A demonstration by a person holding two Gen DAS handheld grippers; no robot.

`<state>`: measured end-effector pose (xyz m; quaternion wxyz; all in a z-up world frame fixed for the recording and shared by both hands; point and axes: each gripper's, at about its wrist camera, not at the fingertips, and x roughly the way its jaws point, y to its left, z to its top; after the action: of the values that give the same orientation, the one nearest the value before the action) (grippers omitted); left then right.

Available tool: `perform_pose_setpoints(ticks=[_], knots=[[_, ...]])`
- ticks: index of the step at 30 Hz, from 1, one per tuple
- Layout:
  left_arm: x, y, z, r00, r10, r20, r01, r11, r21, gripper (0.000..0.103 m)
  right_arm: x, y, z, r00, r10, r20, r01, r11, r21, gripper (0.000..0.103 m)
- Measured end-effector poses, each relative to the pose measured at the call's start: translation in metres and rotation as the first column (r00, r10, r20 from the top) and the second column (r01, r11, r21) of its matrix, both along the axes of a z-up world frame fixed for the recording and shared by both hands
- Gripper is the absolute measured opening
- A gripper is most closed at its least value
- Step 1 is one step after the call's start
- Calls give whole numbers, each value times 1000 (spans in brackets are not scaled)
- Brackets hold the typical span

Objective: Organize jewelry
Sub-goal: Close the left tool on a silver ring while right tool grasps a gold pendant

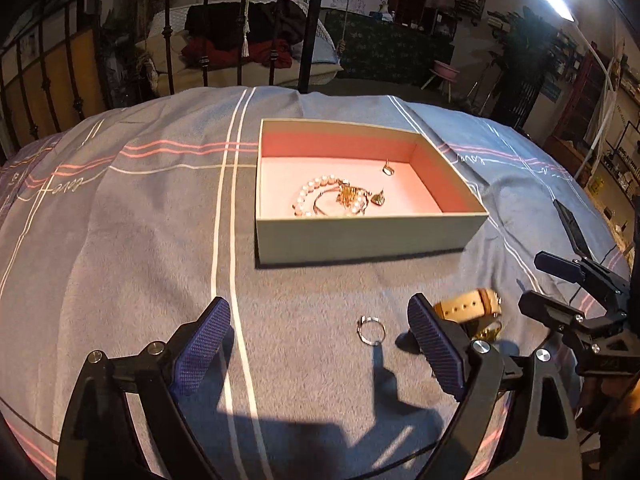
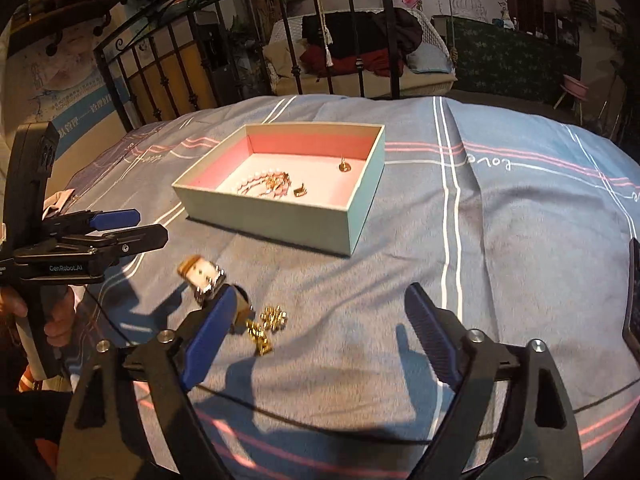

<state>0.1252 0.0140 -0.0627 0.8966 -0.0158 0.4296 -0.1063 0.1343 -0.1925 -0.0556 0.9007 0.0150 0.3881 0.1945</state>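
An open box [image 1: 360, 236] with a pink inside stands on the grey striped bedspread; it also shows in the right wrist view [image 2: 280, 226]. Inside lie a pearl bracelet [image 1: 316, 196], gold pieces and a small earring [image 1: 388, 168]. A silver ring [image 1: 371, 330] lies on the cloth between my left gripper's fingers. My left gripper [image 1: 320, 340] is open and empty. A tan-strapped watch [image 1: 470, 308] lies just right of its right finger. My right gripper [image 2: 320, 328] is open and empty; the watch [image 2: 202, 276] and a gold chain piece [image 2: 266, 328] lie by its left finger.
A black iron bed rail [image 1: 208, 40] runs along the far edge of the bed. A dark phone-like object [image 2: 632, 300] lies at the right edge. The right gripper [image 1: 580, 304] shows at the right of the left wrist view, the left gripper [image 2: 80, 240] at the left of the right wrist view.
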Motion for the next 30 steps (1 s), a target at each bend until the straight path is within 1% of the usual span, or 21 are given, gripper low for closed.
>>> perform_pose_setpoints(ticks=[1,2,4,6,8,10,13,15,16,18,19,20,21,22,23,24,26,27,30], knots=[[-3,-1,-6,1000,0,-9,0,1000,17,88,-5,1,-4,1000,13,-9,-13,1000,-2,67],[-6,-3,-11,1000,-7,-14,7,1000,31,87,-9,3,-7,1000,28,-14,-28,1000,-5,64],[-8,-6,-16,1000,-21,-10,22,998,52,86,-14,10,-12,998,61,-18,-61,998,-11,56],[-8,-10,-18,999,-36,-2,36,997,69,84,-17,21,-13,995,98,-11,-98,995,-14,53],[-9,-12,-19,999,-51,6,51,996,76,83,-18,32,-15,992,126,-6,-126,991,-38,49],[-10,-16,-21,998,-63,7,62,994,86,83,-18,42,-17,989,149,-13,-150,987,-60,39],[-6,-23,-25,997,-83,0,82,991,109,79,-18,49,-26,986,161,-44,-165,982,-89,34],[-3,-29,-29,996,-93,-7,93,985,144,71,-20,48,-28,987,157,-45,-160,984,-81,34],[-3,-32,-29,995,-101,-4,100,983,155,70,-20,47,-28,987,155,-46,-158,985,-75,34],[-1,-37,-29,992,-124,0,123,978,167,61,-20,46,-28,987,155,-46,-158,985,-76,33],[0,-40,-29,991,-133,0,130,975,178,59,-20,47,-28,987,155,-46,-158,984,-78,32],[1,-42,-30,989,-146,-1,144,973,183,51,-21,47,-28,987,156,-46,-159,984,-78,31],[1,-45,-30,987,-162,-2,160,970,182,40,-21,47,-28,986,158,-46,-161,984,-77,27],[2,-47,-30,985,-170,-2,167,968,187,36,-21,48,-28,986,160,-47,-163,984,-75,24],[1,-49,-29,984,-179,-2,176,966,187,30,-21,48,-28,986,162,-47,-165,984,-73,23],[1,-50,-29,982,-188,-1,185,965,186,24,-21,48,-28,985,163,-46,-167,983,-76,19],[-1,-50,-29,982,-187,2,183,965,186,19,-23,49,-27,985,166,-39,-169,982,-85,15],[-1,-49,-28,983,-184,0,181,967,178,19,-23,49,-27,986,165,-35,-168,982,-88,13],[-1,-45,-27,985,-170,1,168,973,157,19,-24,48,-27,987,160,-29,-162,983,-83,13]])
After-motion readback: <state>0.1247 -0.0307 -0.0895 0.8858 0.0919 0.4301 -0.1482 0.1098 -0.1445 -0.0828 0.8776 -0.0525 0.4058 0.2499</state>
